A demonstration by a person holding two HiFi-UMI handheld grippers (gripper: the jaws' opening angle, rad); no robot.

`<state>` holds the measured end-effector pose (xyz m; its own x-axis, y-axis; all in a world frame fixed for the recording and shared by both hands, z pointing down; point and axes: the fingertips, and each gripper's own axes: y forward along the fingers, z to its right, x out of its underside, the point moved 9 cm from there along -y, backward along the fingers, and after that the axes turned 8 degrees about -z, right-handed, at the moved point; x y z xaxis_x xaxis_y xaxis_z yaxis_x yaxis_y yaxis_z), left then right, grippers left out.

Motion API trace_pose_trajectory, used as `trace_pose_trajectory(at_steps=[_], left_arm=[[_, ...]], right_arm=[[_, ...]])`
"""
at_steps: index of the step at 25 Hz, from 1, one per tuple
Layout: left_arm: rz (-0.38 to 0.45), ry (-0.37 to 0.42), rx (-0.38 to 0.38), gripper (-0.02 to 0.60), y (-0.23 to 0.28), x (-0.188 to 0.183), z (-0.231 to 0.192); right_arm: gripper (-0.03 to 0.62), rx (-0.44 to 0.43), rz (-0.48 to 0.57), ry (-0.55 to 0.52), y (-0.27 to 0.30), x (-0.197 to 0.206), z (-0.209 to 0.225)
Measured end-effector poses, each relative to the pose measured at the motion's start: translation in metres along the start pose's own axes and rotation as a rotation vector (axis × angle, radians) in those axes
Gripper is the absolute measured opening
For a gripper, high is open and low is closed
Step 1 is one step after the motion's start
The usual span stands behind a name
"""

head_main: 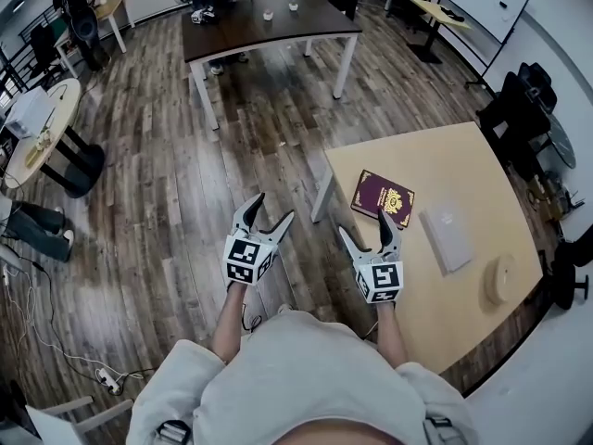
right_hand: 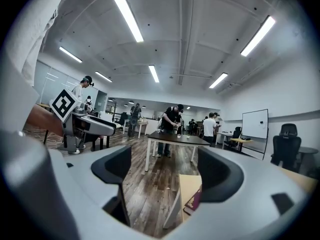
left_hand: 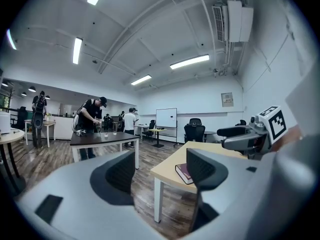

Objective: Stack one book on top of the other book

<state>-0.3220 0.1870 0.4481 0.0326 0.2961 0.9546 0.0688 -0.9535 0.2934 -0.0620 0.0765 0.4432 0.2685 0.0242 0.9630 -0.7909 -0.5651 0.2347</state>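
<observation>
Down on the pale wooden table (head_main: 435, 323), near its corner, lies a closed maroon book (head_main: 383, 198) with gilt ornament on its cover; just beside it, not touching, a plain grey book (head_main: 446, 237), flat and closed. Farther along, a round pale disc (head_main: 500, 279). At the table's near edge, right gripper (head_main: 363, 222) held about level, jaws spread wide on nothing. Alongside, over dark plank floor (head_main: 185, 202), left gripper (head_main: 275, 206), likewise level, jaws wide and empty.

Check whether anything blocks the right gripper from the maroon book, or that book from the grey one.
Nothing visible does. Only bare table lies between the open right gripper and the maroon book, and between it and the grey book. The round disc lies past the grey book, off the path.
</observation>
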Motion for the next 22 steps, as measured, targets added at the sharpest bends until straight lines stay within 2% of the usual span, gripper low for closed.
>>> trace_pose_trajectory(at_steps=[8,22], left_arm=[[-0.009,0.001,0.039,0.325,0.029,-0.003,-0.028],[-0.044,0.008,0.110,0.321,0.072,-0.003,-0.026]], right_arm=[[0.399,0.031,-0.017,0.004,0.031,-0.002,0.001],[0.390,0.084,-0.050,0.031,0.040,0.008,0.023]])
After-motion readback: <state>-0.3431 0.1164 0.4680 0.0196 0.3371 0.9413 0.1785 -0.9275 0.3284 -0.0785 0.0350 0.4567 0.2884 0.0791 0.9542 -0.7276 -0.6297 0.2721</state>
